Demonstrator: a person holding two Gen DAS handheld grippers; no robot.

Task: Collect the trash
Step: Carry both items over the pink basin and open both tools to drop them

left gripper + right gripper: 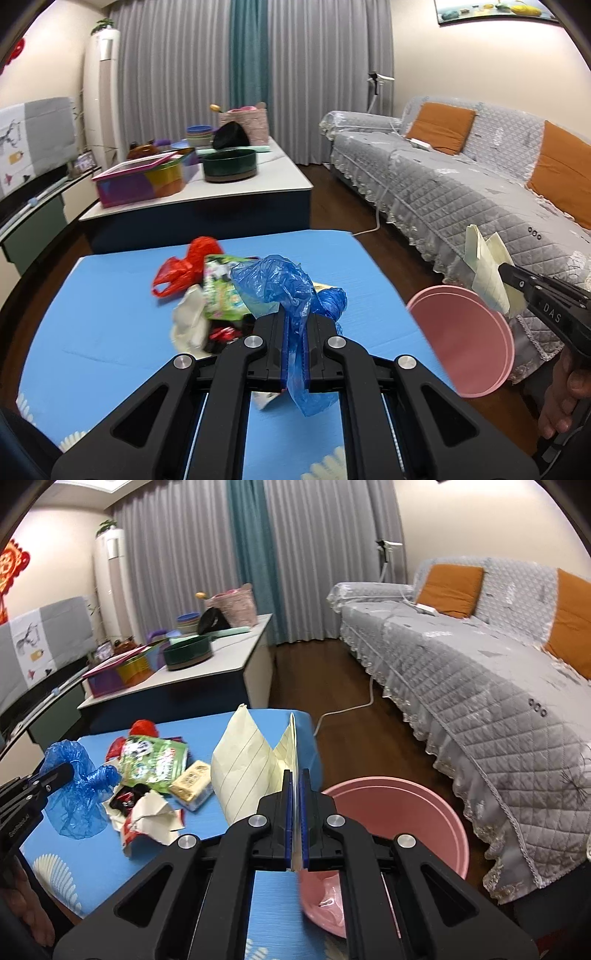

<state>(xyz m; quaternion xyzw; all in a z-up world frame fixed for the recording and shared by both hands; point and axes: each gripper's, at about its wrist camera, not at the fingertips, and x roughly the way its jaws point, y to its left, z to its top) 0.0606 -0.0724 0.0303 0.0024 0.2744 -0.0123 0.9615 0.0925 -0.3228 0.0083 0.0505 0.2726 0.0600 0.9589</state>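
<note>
left gripper (294, 325): jaws clamped tight on a crumpled blue plastic bag (284, 284) — the bag bulged above the pads and trailed below them, lifted clear of the table.
right gripper (295, 805): jaws pinched shut on a folded sheet of pale yellow lined paper (251, 768), which stood upright above the pads.
pink bin (399, 823): on the floor just beside the blue table (92, 860), between it and the grey sofa (480, 701); something pink lay in its bottom.
remaining trash: red plastic bag (188, 266), green snack wrapper (151, 760), a small yellowish packet (192, 779) and torn white paper (151, 819) — all heaped together on the table.
person: a hand (565, 398) gripped the right tool's handle.
</note>
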